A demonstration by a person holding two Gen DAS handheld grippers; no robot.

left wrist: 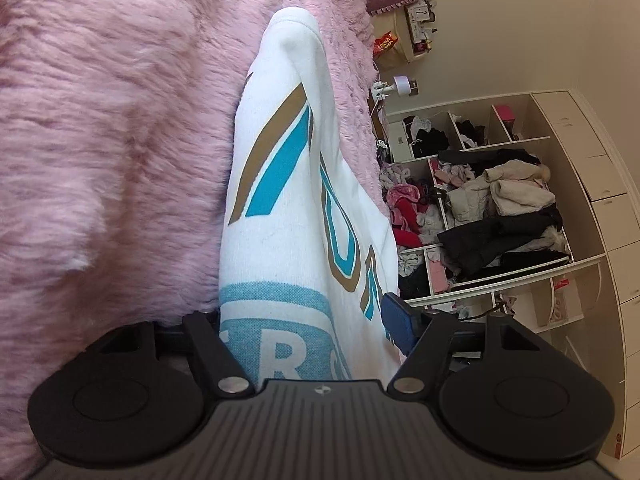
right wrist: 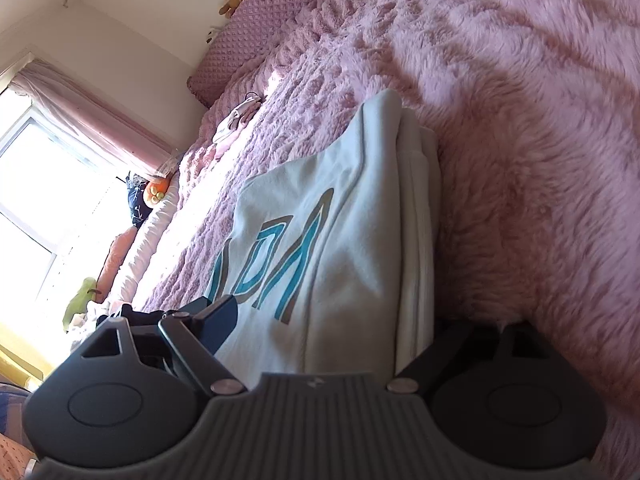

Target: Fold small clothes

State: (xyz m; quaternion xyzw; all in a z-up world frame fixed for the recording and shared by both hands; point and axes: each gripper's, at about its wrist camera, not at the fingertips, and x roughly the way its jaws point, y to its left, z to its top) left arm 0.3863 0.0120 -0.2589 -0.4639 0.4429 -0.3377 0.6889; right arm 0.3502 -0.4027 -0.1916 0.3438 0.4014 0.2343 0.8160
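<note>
A folded white sweatshirt [left wrist: 280, 160] with teal and brown lettering lies in a thick stack on the pink fluffy bedspread [left wrist: 100, 140]. My left gripper [left wrist: 304, 316] straddles one end of it. Its blue pad [left wrist: 394, 320] stands beside the cloth, and the other finger is hidden behind the garment against the fur. In the right wrist view the same sweatshirt [right wrist: 352, 220] sits between the jaws of my right gripper [right wrist: 348, 320]. One blue pad [right wrist: 216, 320] hovers over the printed side, while the other finger is buried in the fur. Both grippers look open around the stack.
Open wardrobe shelves [left wrist: 500, 208] stuffed with piled clothes stand past the bed's edge. A few small garments [right wrist: 236, 120] lie farther up the bedspread [right wrist: 520, 120] near a quilted pink headboard [right wrist: 256, 36]. A bright window [right wrist: 40, 200] with pink curtains and plush toys is at the left.
</note>
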